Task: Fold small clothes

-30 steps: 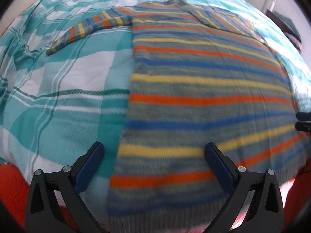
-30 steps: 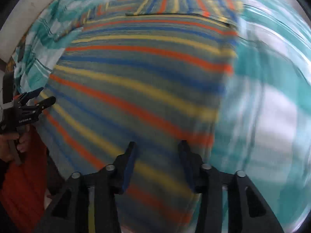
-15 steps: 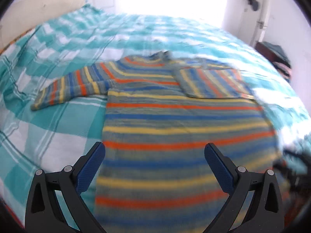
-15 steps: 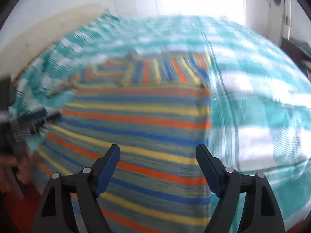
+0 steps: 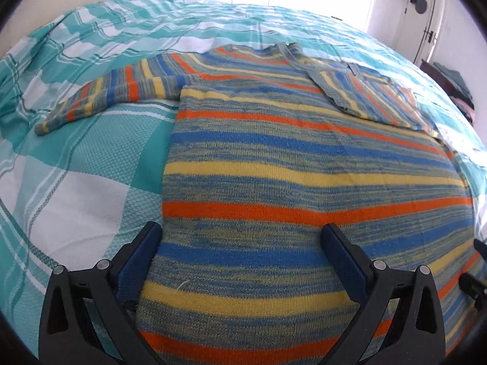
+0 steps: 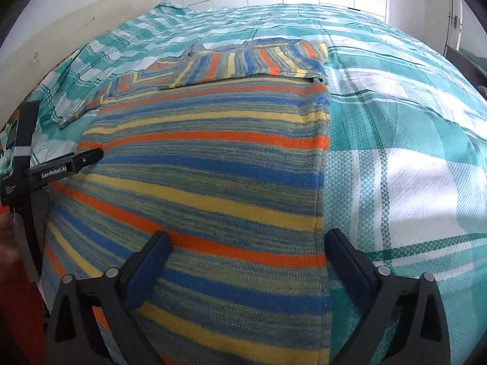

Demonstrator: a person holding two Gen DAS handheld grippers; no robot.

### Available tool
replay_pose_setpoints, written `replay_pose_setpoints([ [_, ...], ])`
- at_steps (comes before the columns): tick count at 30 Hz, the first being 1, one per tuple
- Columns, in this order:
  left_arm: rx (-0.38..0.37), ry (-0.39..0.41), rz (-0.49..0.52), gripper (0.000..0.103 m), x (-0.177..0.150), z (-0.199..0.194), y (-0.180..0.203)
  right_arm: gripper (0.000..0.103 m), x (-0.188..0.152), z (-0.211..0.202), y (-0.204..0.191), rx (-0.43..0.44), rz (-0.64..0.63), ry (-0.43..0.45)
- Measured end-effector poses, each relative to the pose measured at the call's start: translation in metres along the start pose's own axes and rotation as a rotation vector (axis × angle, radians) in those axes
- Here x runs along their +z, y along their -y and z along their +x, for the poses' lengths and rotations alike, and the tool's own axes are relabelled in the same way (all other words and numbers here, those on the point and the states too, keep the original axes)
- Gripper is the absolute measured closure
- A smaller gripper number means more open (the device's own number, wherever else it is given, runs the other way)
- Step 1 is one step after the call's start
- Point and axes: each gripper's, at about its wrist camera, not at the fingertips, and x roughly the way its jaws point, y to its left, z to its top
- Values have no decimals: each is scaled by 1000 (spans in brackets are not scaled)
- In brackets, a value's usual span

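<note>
A striped knit sweater (image 5: 289,158) in blue, yellow, orange and grey lies flat on the bed; it also shows in the right wrist view (image 6: 213,164). Its left sleeve (image 5: 115,91) stretches out sideways. Its right sleeve (image 6: 249,60) is folded across the chest. My left gripper (image 5: 240,243) is open and empty above the hem's left part. My right gripper (image 6: 246,249) is open and empty above the sweater's right edge near the hem. The left gripper also shows in the right wrist view (image 6: 70,164) at the far left.
The bed is covered with a teal and white checked spread (image 5: 76,164), also seen in the right wrist view (image 6: 411,158). A pale headboard (image 6: 91,15) stands behind it. A dark shelf with folded clothes (image 5: 453,82) stands at the right wall. Red cloth (image 6: 18,319) is at the near left.
Both grippers pulled back and rose from close over the hem, then came down a little. The right gripper's jaws opened wide. The sweater has not moved.
</note>
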Motion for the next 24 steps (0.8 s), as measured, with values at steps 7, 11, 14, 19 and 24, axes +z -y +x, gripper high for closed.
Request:
replay_pose_setpoints([
  [7, 1, 0, 1, 0, -1, -1, 0, 0, 0, 2, -1, 1, -4, 5],
  [11, 1, 1, 0, 0, -1, -1, 0, 0, 0, 2, -2, 7, -1, 10],
  [14, 1, 0, 0, 0, -1, -1, 0, 0, -1, 2, -2, 10, -1, 17],
  [19, 1, 1, 0, 0, -2, -1, 1, 0, 0, 3, -3, 11, 0, 19],
  [24, 1, 1, -1, 0, -2, -1, 1, 0, -1, 3, -3, 12, 0, 19],
])
